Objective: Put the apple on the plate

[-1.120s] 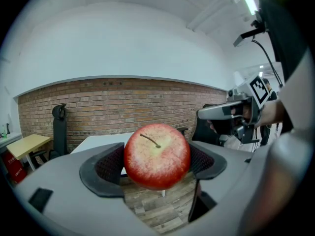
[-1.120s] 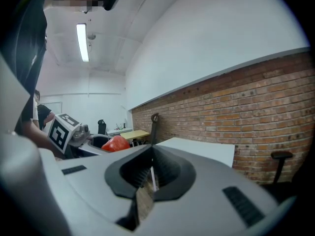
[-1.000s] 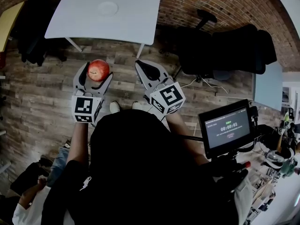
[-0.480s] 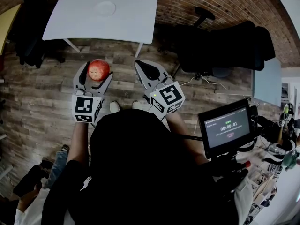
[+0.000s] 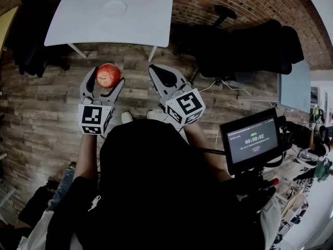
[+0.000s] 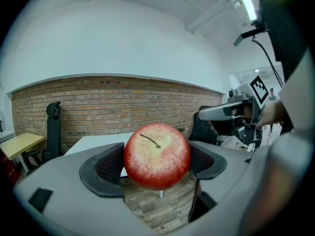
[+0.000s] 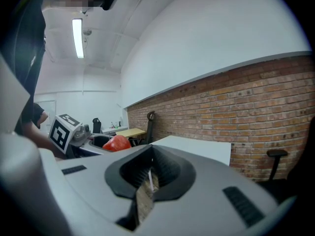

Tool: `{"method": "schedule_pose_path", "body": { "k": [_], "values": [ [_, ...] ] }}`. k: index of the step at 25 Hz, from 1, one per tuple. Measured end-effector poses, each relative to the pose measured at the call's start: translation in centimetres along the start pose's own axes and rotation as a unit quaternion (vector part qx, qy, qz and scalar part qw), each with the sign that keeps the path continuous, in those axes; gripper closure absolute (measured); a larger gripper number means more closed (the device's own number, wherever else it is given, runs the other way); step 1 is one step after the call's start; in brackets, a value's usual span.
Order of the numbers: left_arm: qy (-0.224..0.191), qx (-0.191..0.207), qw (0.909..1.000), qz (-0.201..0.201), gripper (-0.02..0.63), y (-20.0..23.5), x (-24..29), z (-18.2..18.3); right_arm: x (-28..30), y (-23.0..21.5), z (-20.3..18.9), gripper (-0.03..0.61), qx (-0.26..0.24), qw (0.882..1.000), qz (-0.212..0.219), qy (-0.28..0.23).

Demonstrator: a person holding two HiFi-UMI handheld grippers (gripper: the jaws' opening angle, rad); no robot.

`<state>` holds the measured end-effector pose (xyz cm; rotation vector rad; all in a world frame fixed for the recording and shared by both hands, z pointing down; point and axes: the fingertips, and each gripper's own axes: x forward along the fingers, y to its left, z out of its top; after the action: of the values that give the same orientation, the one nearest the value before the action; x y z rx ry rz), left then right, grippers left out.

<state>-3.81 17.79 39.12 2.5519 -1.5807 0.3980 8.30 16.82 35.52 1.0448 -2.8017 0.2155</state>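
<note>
Carry step: left gripper clamps apple, right gripper jaws together, empty; next, likely advance to far table, lower onto plate.

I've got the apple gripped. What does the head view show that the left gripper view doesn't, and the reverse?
Only the head view shows the plate, lying on the white table ahead, and the timer screen at the right.

Only the left gripper view shows the left tongs with their dark pads against both sides of the apple, stem up, and a yellow table at far left.

Both show the apple, the white table, the brick wall and the right tongs, shut and empty.
</note>
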Motion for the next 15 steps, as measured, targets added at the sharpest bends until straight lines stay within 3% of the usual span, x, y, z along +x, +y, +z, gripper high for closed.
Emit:
{"method": "schedule_pose_path", "body": {
  "k": [15],
  "values": [
    [-0.004,-0.003,1.0,-0.007,0.21,2.4,-0.1,0.3,2.1,1.3,0.6,0.575,-0.008,1.0,0.002,0.012]
  ]
}}
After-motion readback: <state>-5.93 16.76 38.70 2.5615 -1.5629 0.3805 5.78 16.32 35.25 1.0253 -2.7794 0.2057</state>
